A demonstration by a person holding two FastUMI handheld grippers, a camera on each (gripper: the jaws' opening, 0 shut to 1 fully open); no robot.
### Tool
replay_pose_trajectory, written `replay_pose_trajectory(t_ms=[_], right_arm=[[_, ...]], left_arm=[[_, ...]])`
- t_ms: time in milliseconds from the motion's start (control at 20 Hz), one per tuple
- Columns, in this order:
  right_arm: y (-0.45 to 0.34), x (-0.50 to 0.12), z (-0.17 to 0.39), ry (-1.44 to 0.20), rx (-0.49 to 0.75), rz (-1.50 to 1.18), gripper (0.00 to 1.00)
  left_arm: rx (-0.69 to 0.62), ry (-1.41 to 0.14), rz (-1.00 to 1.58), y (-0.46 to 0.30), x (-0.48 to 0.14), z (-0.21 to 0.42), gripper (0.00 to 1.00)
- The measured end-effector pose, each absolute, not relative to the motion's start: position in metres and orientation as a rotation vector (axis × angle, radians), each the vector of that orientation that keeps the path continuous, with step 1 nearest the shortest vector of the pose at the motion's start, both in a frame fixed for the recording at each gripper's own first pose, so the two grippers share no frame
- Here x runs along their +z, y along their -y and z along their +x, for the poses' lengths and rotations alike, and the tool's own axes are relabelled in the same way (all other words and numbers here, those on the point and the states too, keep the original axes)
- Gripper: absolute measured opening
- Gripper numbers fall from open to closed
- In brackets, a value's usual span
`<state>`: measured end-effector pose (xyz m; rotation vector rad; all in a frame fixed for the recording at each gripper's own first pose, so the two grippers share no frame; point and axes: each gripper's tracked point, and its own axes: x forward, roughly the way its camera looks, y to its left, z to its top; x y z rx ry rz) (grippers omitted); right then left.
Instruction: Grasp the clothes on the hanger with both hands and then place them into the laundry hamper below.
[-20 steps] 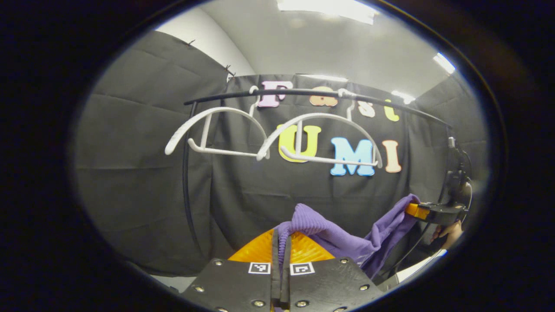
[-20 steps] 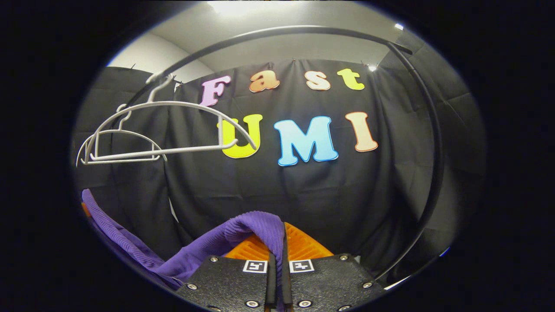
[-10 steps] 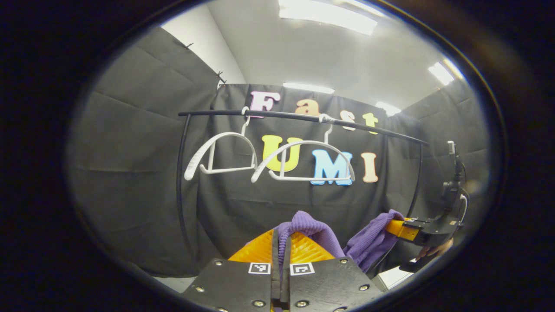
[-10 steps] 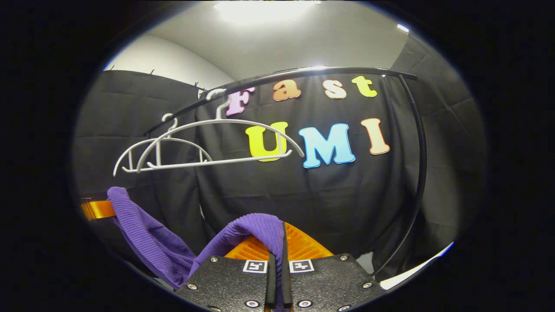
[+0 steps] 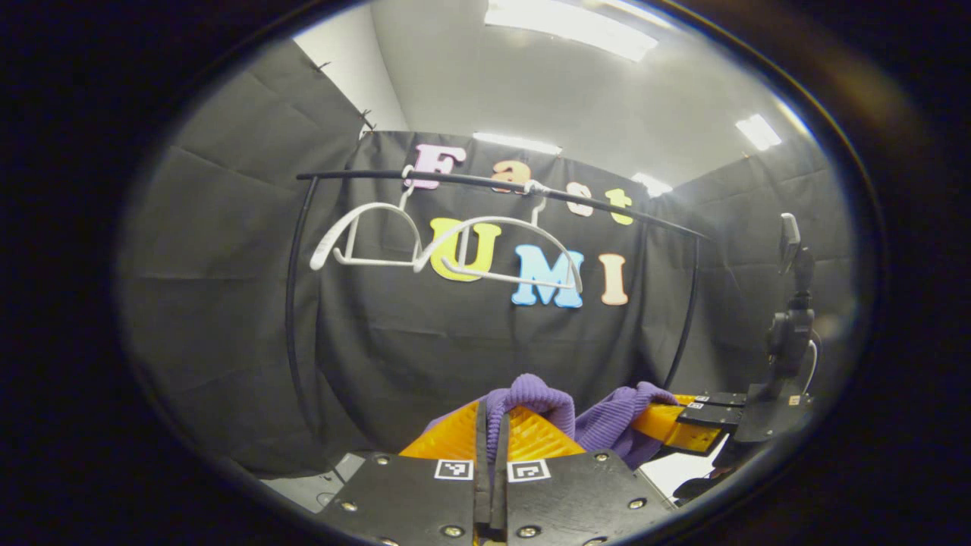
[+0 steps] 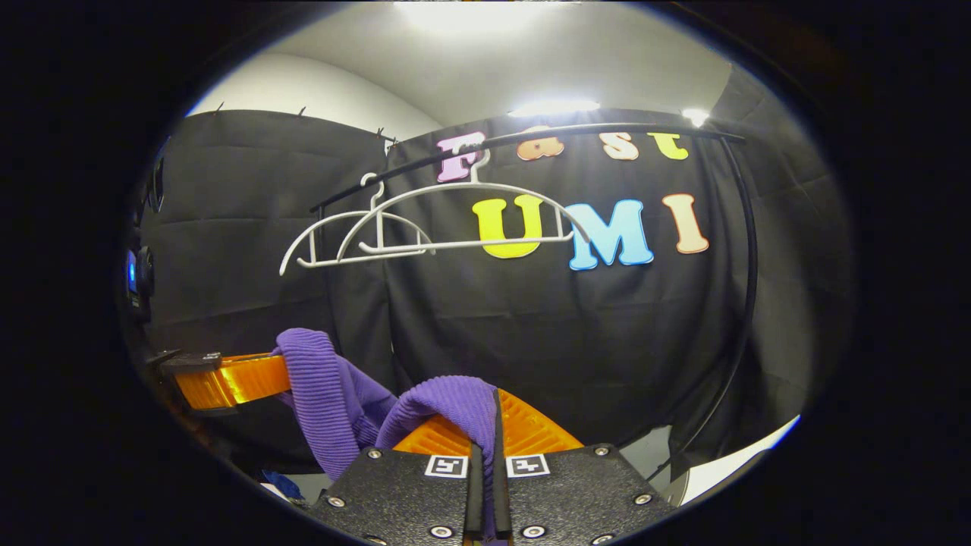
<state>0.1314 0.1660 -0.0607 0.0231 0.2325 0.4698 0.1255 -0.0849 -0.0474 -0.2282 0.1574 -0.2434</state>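
Both tongs, left and right, pinch the purple garment (bare hangers above)

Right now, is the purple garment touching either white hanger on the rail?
Apart. In the right gripper view the purple garment hangs low between both claws, black cloth separating it from the bare white hangers above.
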Motion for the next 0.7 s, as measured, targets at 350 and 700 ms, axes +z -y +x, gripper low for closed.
replay_pose_trajectory(t_ms=[350, 700], right_arm=[[-0.168, -0.130, 0.111, -0.359, 0.477, -0.016, 0.05], [-0.156, -0.199, 0.095, -0.504, 0.459, -0.080, 0.04]], left_arm=[[-0.282, -0.301, -0.196, 0.104, -0.124, 0.108, 0.01], [-0.266, -0.450, -0.149, 0.110, -0.205, 0.101, 0.01]])
